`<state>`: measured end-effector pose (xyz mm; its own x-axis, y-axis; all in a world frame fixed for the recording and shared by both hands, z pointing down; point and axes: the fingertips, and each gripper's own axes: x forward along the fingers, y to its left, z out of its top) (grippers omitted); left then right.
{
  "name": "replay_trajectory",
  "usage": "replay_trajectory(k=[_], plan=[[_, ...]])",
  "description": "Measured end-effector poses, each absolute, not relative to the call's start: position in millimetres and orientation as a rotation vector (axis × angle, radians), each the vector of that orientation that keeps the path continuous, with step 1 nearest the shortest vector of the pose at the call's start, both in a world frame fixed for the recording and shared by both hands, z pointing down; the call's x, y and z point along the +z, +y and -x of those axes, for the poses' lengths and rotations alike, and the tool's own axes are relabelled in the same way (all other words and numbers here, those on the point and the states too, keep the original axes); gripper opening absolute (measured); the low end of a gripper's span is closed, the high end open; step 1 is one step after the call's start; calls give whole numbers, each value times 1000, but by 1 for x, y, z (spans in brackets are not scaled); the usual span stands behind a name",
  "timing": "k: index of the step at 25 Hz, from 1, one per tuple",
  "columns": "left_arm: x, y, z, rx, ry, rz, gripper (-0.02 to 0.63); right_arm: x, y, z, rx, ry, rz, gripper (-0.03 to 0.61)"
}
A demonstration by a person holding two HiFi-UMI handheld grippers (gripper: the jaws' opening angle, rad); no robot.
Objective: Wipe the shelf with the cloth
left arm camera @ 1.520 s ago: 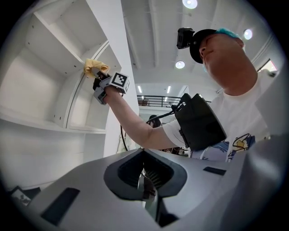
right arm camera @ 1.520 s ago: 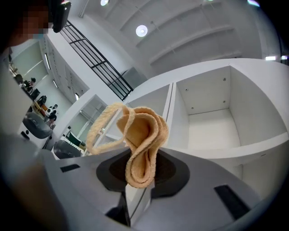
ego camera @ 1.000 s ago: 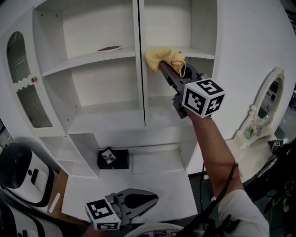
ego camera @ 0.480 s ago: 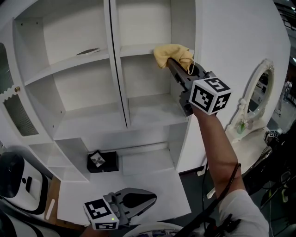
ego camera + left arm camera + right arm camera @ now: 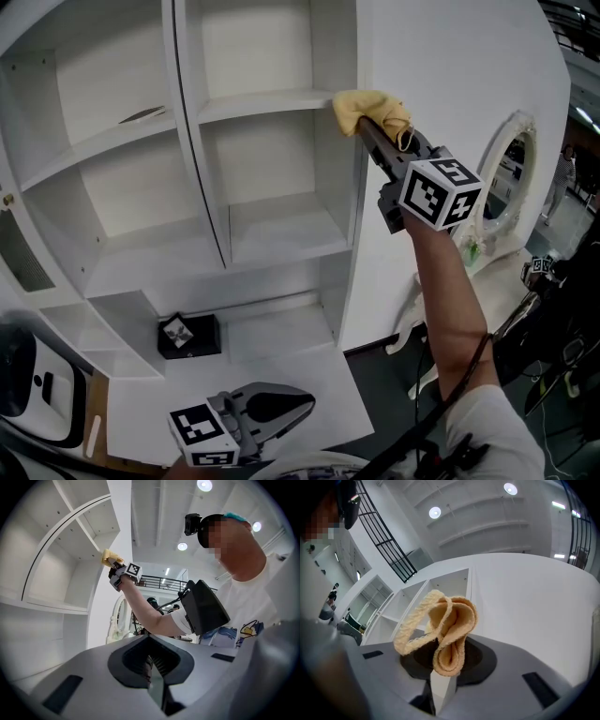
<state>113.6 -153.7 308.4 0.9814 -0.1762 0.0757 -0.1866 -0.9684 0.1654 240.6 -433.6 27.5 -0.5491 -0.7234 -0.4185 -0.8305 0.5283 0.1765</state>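
The right tongs [image 5: 364,131] are clamping the bunched yellow cloth [image 5: 371,106], holding it at the front right corner of the upper shelf [image 5: 267,101]. The left tongs [image 5: 298,405] are hanging low, clenched on nothing.

A tall white cabinet [image 5: 192,141] with open compartments fills the wall. Just beside it stands a white oval mirror [image 5: 511,178]. Round lamps [image 5: 435,512] shine in the high ceiling, near a black railing [image 5: 386,543].
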Motion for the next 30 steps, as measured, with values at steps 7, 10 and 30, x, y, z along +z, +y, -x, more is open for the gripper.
replay_trajectory(k=[7, 10, 30], plan=[[311, -161, -129, 84, -252, -2955, 14, 23, -426, -256, 522, 2460, 1240, 95], [311, -163, -133, 82, -254, -2952, 14, 29, -433, -261, 498, 2476, 1248, 95], [317, -154, -129, 95, -231, -2946, 14, 120, -442, -266, 385, 2569, 1376, 95]])
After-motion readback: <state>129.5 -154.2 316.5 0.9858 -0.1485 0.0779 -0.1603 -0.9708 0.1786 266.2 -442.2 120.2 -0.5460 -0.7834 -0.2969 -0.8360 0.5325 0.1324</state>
